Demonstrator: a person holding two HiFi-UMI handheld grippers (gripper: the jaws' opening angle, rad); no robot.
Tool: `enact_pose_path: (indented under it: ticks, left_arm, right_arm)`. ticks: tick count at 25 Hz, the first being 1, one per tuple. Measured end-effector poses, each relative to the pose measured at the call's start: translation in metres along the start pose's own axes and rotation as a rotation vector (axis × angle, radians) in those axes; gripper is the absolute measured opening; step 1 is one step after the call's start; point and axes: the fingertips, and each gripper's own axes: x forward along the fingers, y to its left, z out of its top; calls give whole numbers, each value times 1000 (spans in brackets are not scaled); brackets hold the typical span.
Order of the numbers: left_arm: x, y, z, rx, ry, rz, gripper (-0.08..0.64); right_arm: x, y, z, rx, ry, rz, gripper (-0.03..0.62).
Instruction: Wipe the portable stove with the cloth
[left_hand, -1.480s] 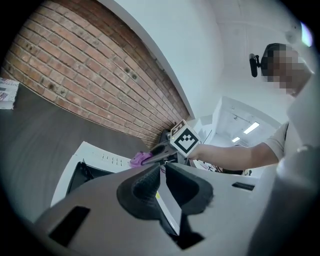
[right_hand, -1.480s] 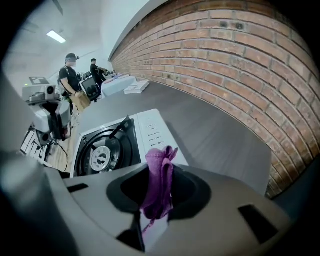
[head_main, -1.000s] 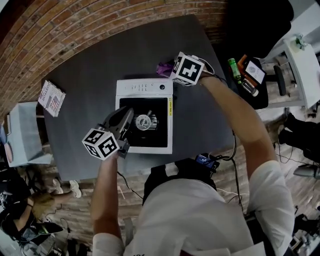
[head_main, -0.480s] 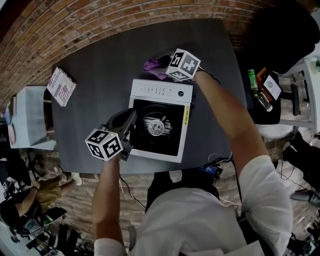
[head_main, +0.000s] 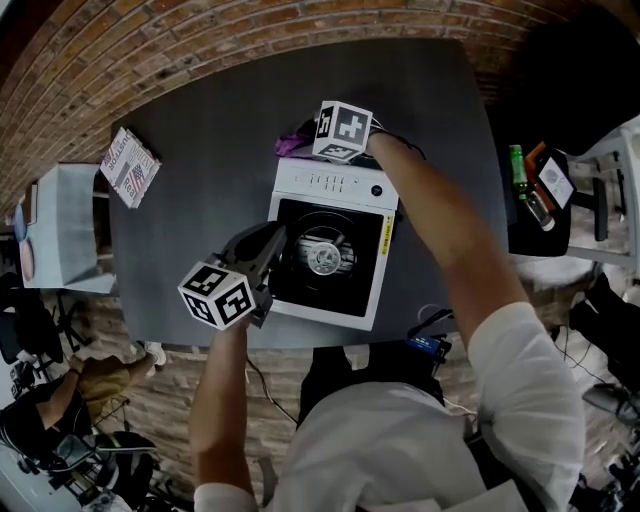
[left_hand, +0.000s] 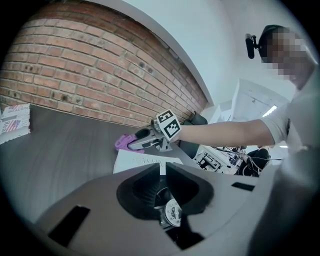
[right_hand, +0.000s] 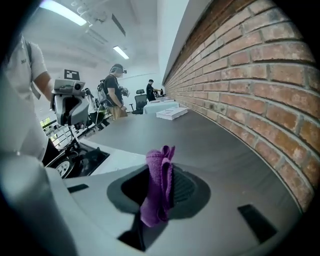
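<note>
Portable stove (head_main: 330, 190), white with a black cooking well and a round burner (head_main: 322, 258) in the middle, sits on a dark grey table (head_main: 190, 130) in front of the person. The purple cloth (right_hand: 159, 185) is not yet on it: it is pinched in a bunched, upright fold between the jaws of the right gripper (head_main: 300, 141), just past the stove's far edge by the control panel. The right arm stretches forward over the stove's right side, with its gripper turned left along the brick wall. The left arm is bent close to the body, and the left gripper (head_main: 268, 246) hovers at the stove's near-left corner, pointing toward the burner with its jaws together and nothing between them. Several things could go wrong from here. The cloth is held as a narrow wad, so a stroke may touch only a thin strip or pull the fabric free. The loose end could snag on the burner's raised supports. Nothing steadies the stove, so a firm wipe may slide it across the table.
</note>
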Motion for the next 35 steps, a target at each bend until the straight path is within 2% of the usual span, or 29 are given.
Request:
enact_pose_path:
  ticks: [6,25,35]
  left_arm:
    - [-1,-3,0,12,1,-9,43]
    - [32,-32,3,50,53,-54,43]
    - [56,-49,0,56,89,-81,43]
  right_arm:
    - [-4,8,-5,23,9,67,92]
    - [-45,25,-47,53,37,83,92]
    - [-68,33,-71,81,33,123,91]
